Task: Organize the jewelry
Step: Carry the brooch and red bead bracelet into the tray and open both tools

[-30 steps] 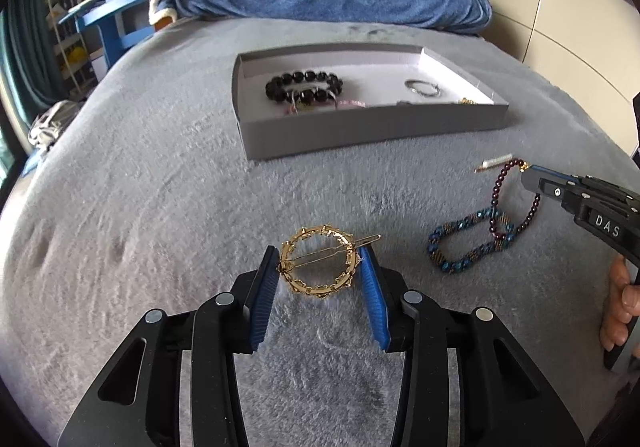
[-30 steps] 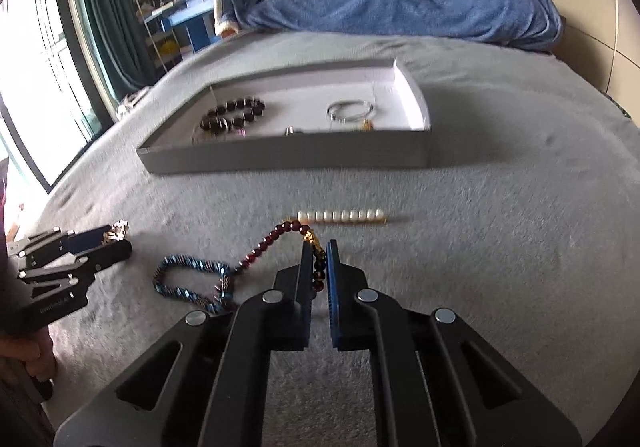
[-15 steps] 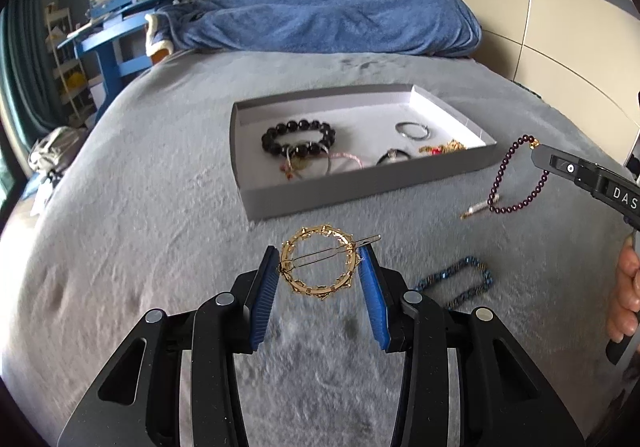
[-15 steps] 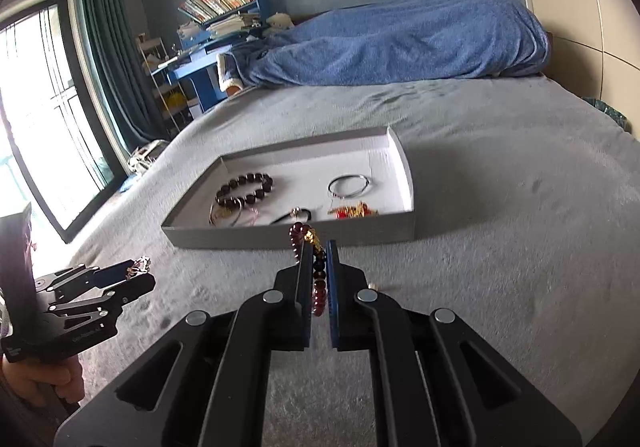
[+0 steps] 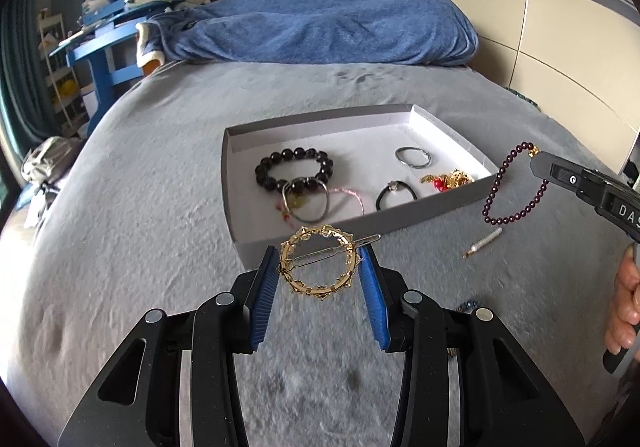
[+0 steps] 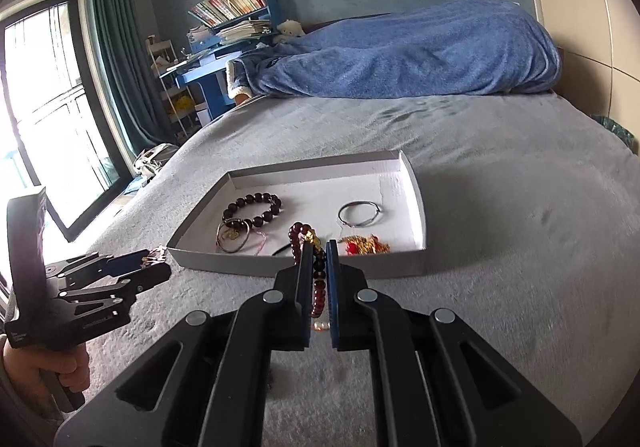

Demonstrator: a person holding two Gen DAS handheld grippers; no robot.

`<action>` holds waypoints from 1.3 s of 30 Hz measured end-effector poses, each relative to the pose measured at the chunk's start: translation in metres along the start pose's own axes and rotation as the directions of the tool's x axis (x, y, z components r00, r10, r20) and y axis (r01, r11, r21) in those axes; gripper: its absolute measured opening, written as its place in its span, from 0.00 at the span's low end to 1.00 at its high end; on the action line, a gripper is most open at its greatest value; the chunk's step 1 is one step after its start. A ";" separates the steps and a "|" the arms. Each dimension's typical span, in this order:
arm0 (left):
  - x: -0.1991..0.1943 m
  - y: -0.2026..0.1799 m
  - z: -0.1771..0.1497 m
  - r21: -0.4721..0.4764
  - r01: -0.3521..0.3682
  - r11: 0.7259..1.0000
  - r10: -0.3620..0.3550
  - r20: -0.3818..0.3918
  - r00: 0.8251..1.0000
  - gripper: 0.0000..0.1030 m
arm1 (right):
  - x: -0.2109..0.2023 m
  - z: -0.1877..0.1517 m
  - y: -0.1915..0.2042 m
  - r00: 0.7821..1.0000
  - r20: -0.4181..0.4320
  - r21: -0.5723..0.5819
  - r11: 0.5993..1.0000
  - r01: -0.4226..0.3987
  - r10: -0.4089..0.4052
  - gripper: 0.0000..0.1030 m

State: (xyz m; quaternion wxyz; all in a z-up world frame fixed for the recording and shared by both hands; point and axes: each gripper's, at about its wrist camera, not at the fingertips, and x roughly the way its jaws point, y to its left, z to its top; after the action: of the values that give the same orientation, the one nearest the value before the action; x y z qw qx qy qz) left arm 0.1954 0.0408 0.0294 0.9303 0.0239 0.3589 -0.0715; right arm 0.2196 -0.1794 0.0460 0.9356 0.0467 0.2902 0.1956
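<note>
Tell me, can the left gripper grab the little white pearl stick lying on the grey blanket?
Probably not yet. The left gripper is full, clamped on the round gold hair clip. The pearl stick itself lies uncovered.

The grey bed cover [image 5: 160,215] carries an open grey tray [image 5: 436,207], a blue blanket [image 5: 328,27] and a small white bead bar [image 5: 486,241].
</note>
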 end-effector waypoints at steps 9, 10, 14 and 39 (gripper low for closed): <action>0.017 0.007 0.024 0.031 -0.011 0.999 0.010 0.020 1.000 0.41 | 0.015 0.028 0.005 1.000 0.013 -0.088 0.996 -0.001 0.002 0.06; 0.019 0.008 0.027 0.031 -0.012 0.999 0.012 0.019 1.000 0.41 | 0.017 0.031 0.005 1.000 0.015 -0.090 0.996 -0.002 0.003 0.06; 0.031 0.013 0.036 0.032 -0.015 0.999 0.014 0.018 1.000 0.41 | 0.028 0.042 -0.004 1.000 0.016 -0.059 0.998 -0.020 0.021 0.06; 0.088 0.023 0.036 -0.023 0.046 0.999 -0.049 -0.118 0.992 0.41 | 0.098 0.031 0.013 0.985 -0.136 -0.054 0.991 -0.118 0.110 0.06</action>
State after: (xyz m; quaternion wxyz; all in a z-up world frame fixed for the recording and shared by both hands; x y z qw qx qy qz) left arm 0.2870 0.0496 -0.0032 0.9056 0.0101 0.4147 -0.0884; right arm 0.3071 -0.1278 0.0230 0.9024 0.0209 0.3426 0.2606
